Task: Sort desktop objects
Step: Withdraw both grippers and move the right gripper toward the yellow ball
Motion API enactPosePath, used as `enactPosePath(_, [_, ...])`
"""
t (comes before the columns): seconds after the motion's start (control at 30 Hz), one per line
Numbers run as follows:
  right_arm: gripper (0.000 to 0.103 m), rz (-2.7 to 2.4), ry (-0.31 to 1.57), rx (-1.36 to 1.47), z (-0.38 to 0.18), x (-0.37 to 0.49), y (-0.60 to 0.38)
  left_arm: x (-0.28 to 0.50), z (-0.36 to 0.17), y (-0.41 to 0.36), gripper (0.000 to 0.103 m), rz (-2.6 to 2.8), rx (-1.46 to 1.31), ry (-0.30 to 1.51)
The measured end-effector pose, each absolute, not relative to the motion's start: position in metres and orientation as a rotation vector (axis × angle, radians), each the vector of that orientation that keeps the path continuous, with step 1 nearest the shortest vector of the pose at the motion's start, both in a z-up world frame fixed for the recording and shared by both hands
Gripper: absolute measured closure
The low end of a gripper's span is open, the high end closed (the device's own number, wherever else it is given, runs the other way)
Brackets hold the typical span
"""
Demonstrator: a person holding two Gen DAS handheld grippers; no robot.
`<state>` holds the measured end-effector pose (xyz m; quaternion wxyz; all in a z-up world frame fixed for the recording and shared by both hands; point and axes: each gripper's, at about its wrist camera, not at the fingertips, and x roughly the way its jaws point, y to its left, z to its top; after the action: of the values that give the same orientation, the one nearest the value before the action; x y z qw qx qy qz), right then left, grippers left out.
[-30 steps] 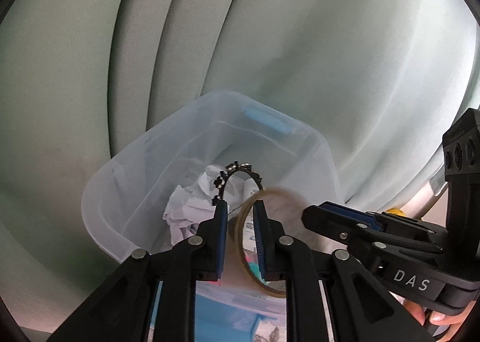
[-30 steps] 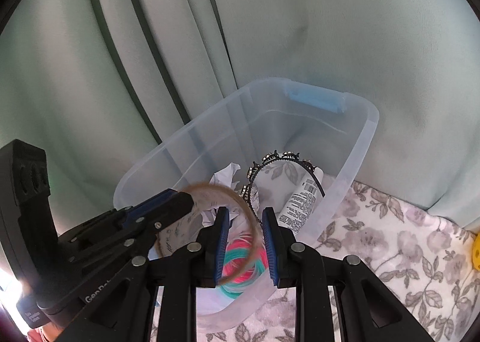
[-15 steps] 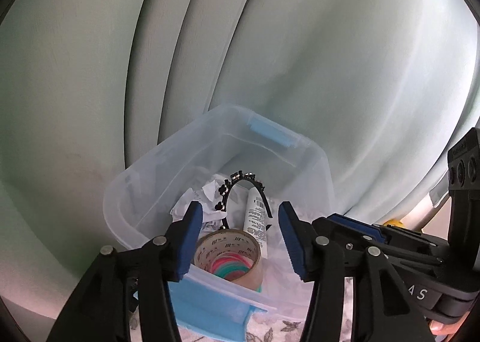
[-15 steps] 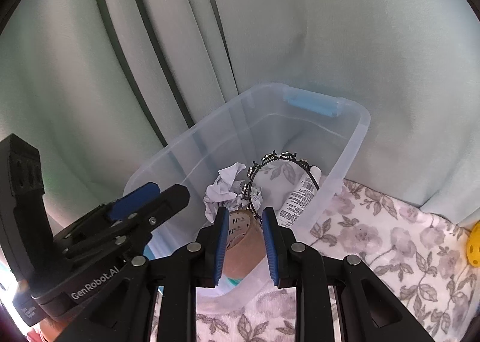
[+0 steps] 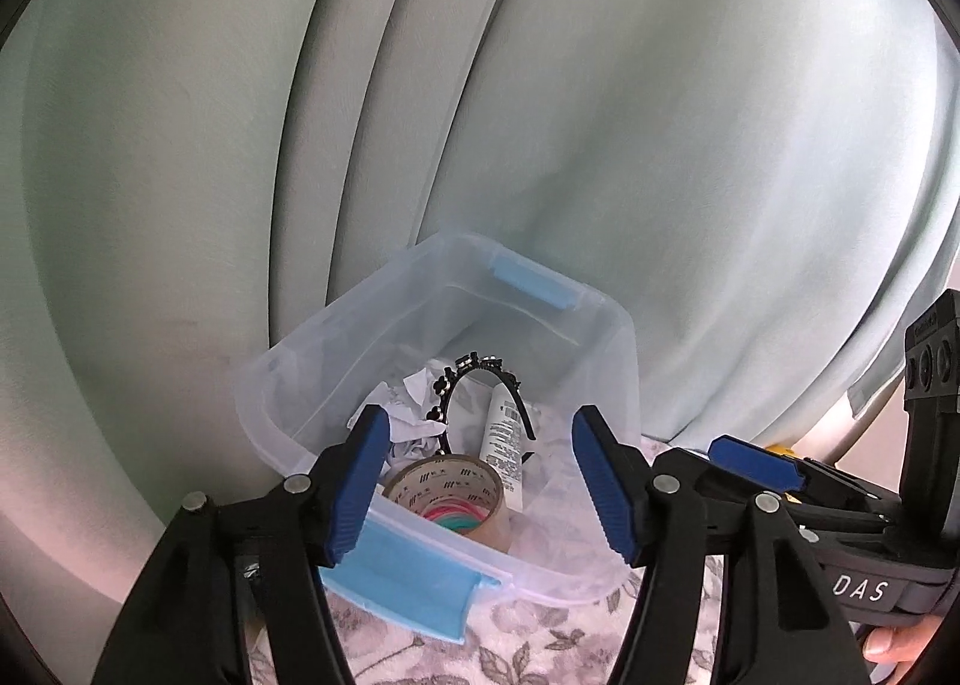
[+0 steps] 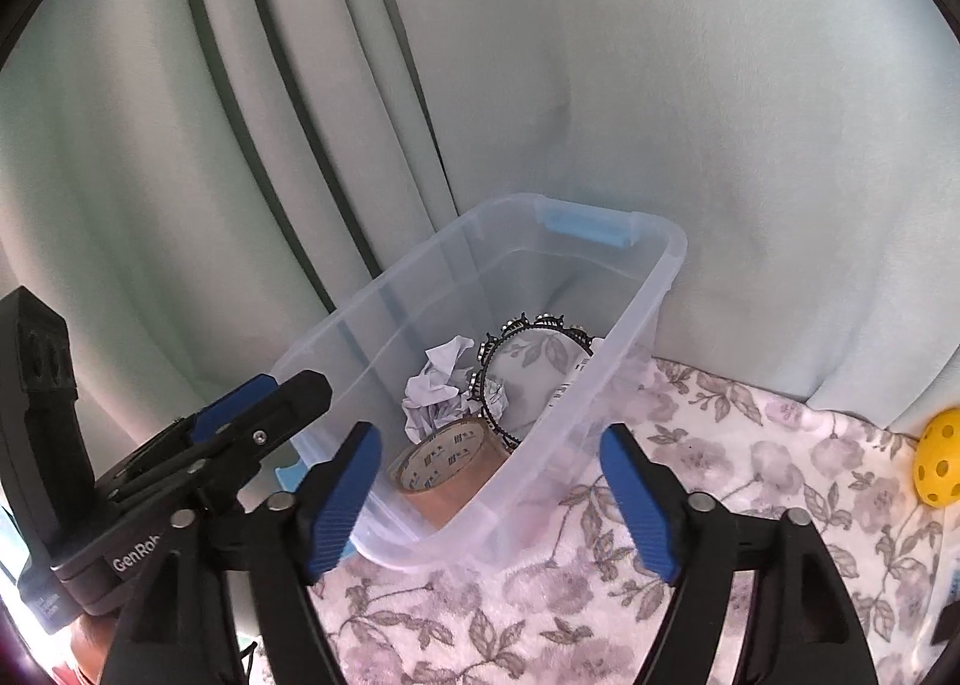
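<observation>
1. Two views, left wrist first. The left tool [image 5: 477,481] hangs just above the near end of the clear bin [image 5: 618,361], its fingers wide apart and holding nothing. The roll of tape [image 5: 447,496] sits inside the bin at the near end, over some coloured rings, with a white tube [image 5: 501,445], a black studded headband [image 5: 474,370] and crumpled paper [image 5: 408,415] behind it. The right tool shows at the right edge of this view, close beside.

2. Right wrist view. The right tool [image 6: 489,496] also has its fingers spread and empty, hovering over the near corner of the bin [image 6: 660,289]. The tape [image 6: 447,460] leans against the near wall. A yellow holed ball [image 6: 936,466] lies well apart on the flowered cloth [image 6: 720,445] that covers the bench, and looks to be the next thing to sort.

3. Judgement: the tape seems delivered, so the step in hand is leaving cleanly. Lift both tools straight up before swinging aside, so no finger catches the thin wall or blue latch [image 5: 408,571] and drags the light bin. Approach the ball from above with fingers apart, since it will likely roll.
</observation>
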<state>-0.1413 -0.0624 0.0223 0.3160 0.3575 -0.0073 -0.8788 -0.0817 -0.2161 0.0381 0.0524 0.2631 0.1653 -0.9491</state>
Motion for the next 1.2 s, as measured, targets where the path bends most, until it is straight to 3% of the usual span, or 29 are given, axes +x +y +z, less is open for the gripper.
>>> enactPosePath(0.07, [0.016, -2.306, -0.023, 0.927, 0.023, -0.136, -0.061, -0.077, 0.04, -0.215, 0.037, -2.887, 0.795, 0.492])
enactPosePath(0.6, [0.014, -2.297, 0.049, 0.893, 0.028, -0.097, -0.039, -0.041, 0.054, -0.203, 0.033, -2.908, 0.766, 0.444])
enactPosePath(0.7, [0.004, -2.266, 0.037, 0.877, 0.026, -0.088, -0.033, -0.038, 0.055, -0.198, 0.033, -2.914, 0.768, 0.439])
enactPosePath(1.2, [0.0, -2.222, -0.137, 0.853, 0.018, -0.077, 0.023, -0.037, 0.051, -0.158, 0.027, -2.948, 0.82, 0.385])
